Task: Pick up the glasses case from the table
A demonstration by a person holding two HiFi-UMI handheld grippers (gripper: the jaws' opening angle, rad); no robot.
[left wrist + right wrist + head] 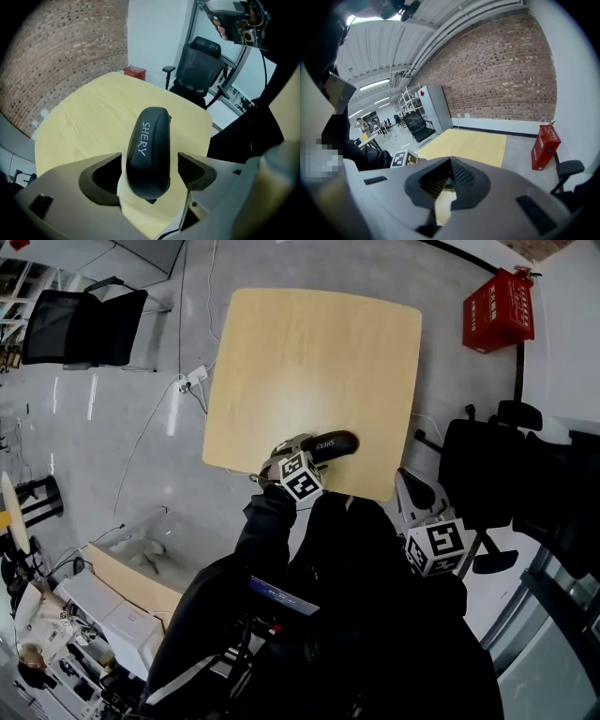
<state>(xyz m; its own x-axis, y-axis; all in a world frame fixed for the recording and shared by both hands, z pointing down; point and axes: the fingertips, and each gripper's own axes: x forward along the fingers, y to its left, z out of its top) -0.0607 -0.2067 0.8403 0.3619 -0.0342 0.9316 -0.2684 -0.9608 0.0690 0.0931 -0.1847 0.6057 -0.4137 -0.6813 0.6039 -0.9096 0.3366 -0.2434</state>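
Observation:
A black glasses case point(330, 443) printed with white letters lies on the light wooden table point(309, 352), close to its near edge. In the left gripper view the case point(147, 150) lies lengthwise between the jaws of my left gripper point(150, 158). The jaws stand open, with a narrow gap on each side of the case, and the pads point(194, 171) do not press on it. In the head view the left gripper point(296, 456) sits over the case's near end. My right gripper point(450, 168) is shut on nothing and hangs off the table's near right corner point(419, 507).
A red box point(497, 310) stands on the floor beyond the table's far right corner. Black office chairs stand at the right point(487, 465) and far left point(84, 324). A power strip with cables point(192, 381) lies on the floor left of the table.

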